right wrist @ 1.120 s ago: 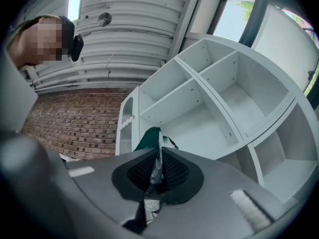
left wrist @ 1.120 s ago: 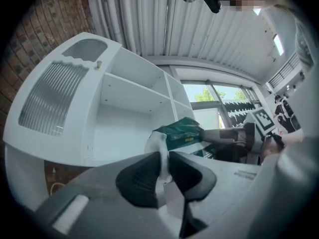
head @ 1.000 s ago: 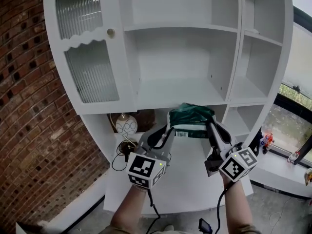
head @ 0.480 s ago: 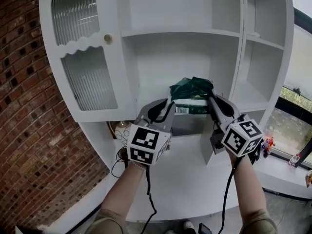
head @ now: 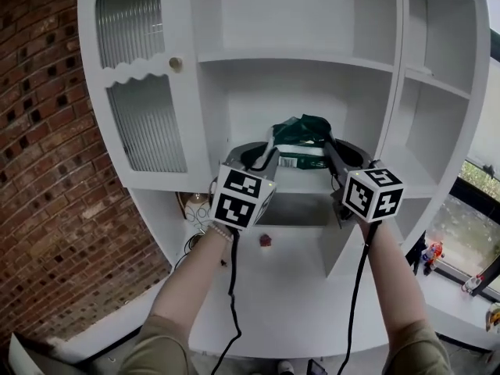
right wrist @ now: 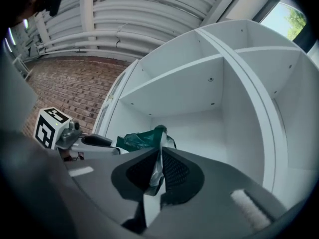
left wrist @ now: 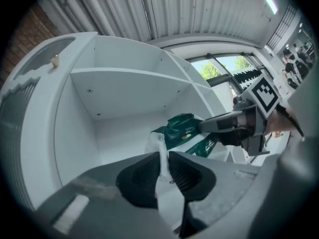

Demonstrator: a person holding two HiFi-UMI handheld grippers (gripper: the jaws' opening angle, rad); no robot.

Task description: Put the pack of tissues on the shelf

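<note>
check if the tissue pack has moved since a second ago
Yes. The pack of tissues has risen: it hung below the front edge of the cabinet's middle shelf board, and it is now above that board.

Your left gripper (head: pixel 264 151) and right gripper (head: pixel 332 148) have grey shells with smooth, rounded backs. Each jaw is lined with a black ribbed pad (left wrist: pixel 192 176). A white cube (head: pixel 242 196) printed with black square markers sits at the rear of each one. A thin black cable (head: pixel 232 287) trails from each gripper beside your forearm. Your forearms are bare, and you wear short olive-green sleeves (head: pixel 152 350).
</note>
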